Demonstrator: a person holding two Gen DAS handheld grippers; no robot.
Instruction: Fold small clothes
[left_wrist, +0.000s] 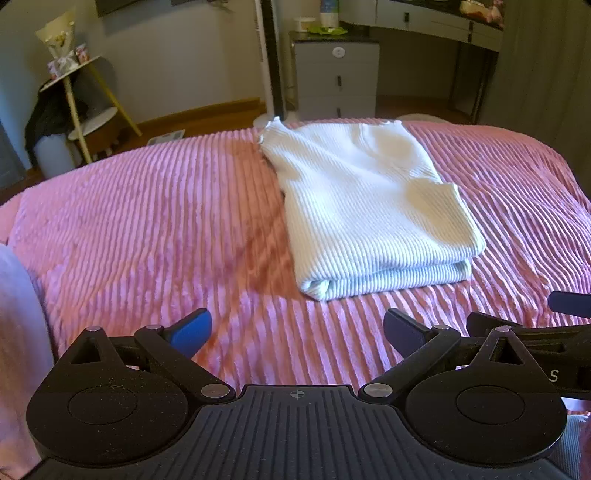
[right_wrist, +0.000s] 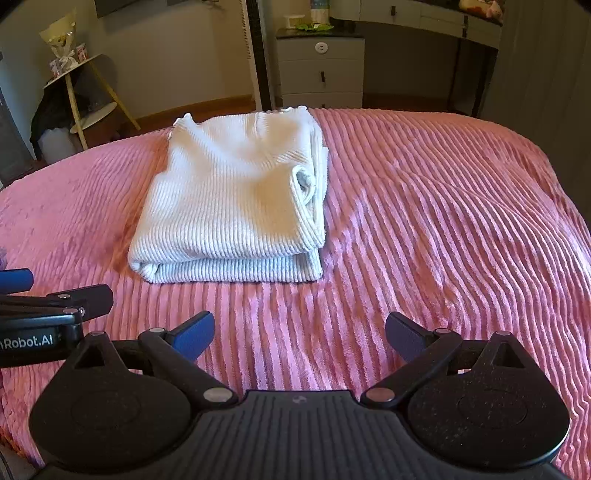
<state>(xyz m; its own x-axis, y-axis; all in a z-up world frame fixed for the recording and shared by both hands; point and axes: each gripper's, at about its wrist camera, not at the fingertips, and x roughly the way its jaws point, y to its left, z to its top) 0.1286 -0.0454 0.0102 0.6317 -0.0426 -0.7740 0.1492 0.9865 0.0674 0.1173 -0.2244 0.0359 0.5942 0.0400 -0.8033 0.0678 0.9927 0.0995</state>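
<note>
Sweater (right_wrist: 236, 199), white ribbed knit, folded into a rectangle, lies on pink corded bedspread (right_wrist: 443, 221). Left gripper (left_wrist: 297, 334) and right gripper (right_wrist: 299, 334) both spread, empty, short of it. Drawers (right_wrist: 320, 72) beyond the bed.

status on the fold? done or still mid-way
Looks done: the white ribbed top lies in a compact stack of layers on the pink bedspread, with the folded edge toward the cameras. In hand: nothing; the left hand-held gripper and right hand-held gripper are both open, short of the garment. Left: perhaps tidying the loose cuff and hem at its right side; no other clothing is visible.
</note>
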